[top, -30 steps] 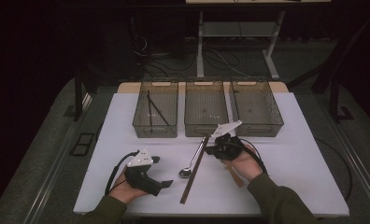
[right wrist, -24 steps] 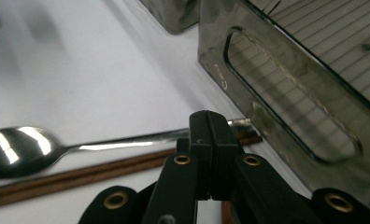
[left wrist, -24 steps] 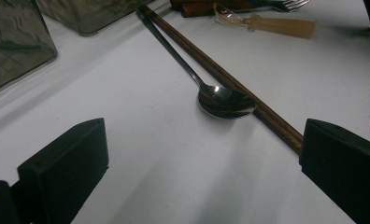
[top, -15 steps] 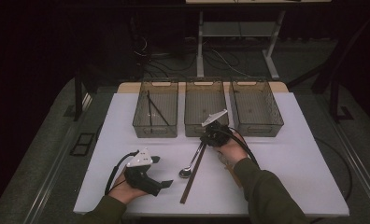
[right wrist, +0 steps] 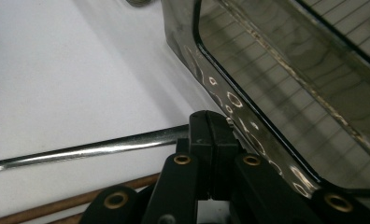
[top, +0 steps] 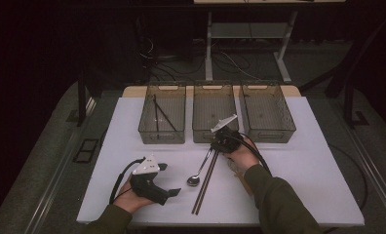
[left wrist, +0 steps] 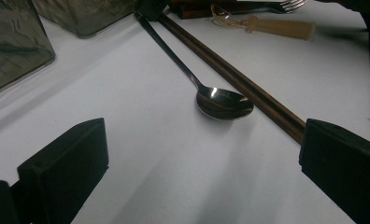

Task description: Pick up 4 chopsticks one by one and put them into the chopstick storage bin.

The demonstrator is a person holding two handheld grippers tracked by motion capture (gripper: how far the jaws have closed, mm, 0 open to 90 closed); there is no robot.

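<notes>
Nearest me, the left tool [top: 163, 179] rests on the white counter [top: 303, 165] with its jaws spread wide, nothing between them. Just beyond lies the spoon [top: 199, 171], bowl toward the person, its long handle running away toward the middle bin [top: 214, 115], chopsticks [top: 204, 181] alongside. At the handle's far tip the right tool [top: 215, 144] is clenched on the spoon, beside the bin's near wall.

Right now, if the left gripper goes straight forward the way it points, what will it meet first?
Probably the spoon: its bowl lies straight ahead between the open jaws of the left gripper. The brown chopsticks lie just beyond it. Depth is hard to judge.
</notes>
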